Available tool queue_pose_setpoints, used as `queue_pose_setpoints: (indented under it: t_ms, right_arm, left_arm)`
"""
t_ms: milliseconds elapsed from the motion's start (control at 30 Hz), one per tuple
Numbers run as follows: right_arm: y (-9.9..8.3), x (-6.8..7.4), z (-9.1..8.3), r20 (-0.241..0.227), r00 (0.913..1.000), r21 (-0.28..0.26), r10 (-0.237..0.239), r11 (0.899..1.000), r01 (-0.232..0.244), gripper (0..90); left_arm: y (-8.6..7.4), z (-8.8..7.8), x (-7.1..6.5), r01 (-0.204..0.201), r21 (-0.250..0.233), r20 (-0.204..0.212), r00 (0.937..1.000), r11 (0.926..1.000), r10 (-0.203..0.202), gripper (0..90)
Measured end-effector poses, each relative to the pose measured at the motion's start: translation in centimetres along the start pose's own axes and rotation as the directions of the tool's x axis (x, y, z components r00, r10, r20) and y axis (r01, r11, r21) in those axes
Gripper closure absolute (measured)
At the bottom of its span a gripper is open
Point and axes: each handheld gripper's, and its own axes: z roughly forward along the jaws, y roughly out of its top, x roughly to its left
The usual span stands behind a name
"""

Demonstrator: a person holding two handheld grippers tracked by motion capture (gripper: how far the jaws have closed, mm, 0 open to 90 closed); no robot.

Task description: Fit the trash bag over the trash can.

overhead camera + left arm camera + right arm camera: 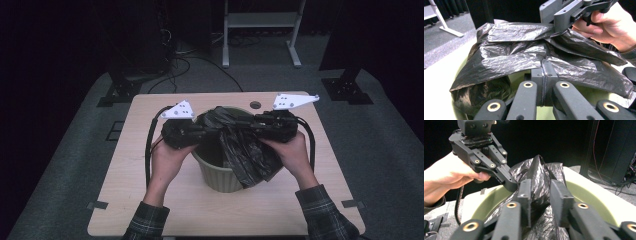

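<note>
A: What carries the scene, starting from the largest thing?

B: A light wooden table (150,200). A pale green bin (220,175) stands near its middle, a little toward the far edge.

A: And where is the bag?

B: A black plastic bag (245,155) lies crumpled over the bin's mouth. Part of it hangs into the bin and part drapes over the rim on the side nearer the table's right edge. In the left gripper view the bag (524,55) spreads in wrinkled sheets above the green rim (456,75).

A: How do the two hands stand?

B: The left hand (167,162) and the right hand (292,152) sit at opposite sides of the bin, each with a gripper pointed inward at the bag.

A: State of the left gripper?

B: The left gripper (545,67) is clenched: its two jaws meet flat on a fold of the bag at the sheet's edge.

A: And the right gripper?

B: The right gripper (541,195) has a raised ridge of the bag (539,177) between its jaws. A gap remains between them, and whether the pads press the plastic cannot be told.
</note>
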Motion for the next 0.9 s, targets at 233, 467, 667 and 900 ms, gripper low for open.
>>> queue_pose_setpoints:
  t_ms: [233,467,667,900]
  right_arm:
    - [-0.1,0.2,-0.1,0.008,0.9999,0.014,-0.014,1.000,0.014,90.0]
    - [-0.4,-0.5,-1.5,0.053,0.9986,0.009,0.002,1.000,-0.002,90.0]
    - [-1.1,-1.2,-2.7,0.088,0.9960,0.013,0.014,1.000,-0.015,90.0]
    - [-2.2,-2.2,-4.6,0.148,0.9882,-0.003,0.039,0.999,-0.039,90.0]
  left_arm:
    - [-0.1,-0.2,0.1,-0.001,0.013,-0.004,1.0000,0.9999,0.001,89.7]
    - [-0.6,-1.6,0.9,0.019,0.022,-0.026,0.9995,0.9996,-0.018,89.6]
    - [-1.2,-2.8,2.0,0.046,0.017,-0.061,0.9971,0.9988,-0.045,89.6]
    - [-1.9,-3.6,3.4,0.070,0.038,-0.122,0.9904,0.9968,-0.065,89.6]
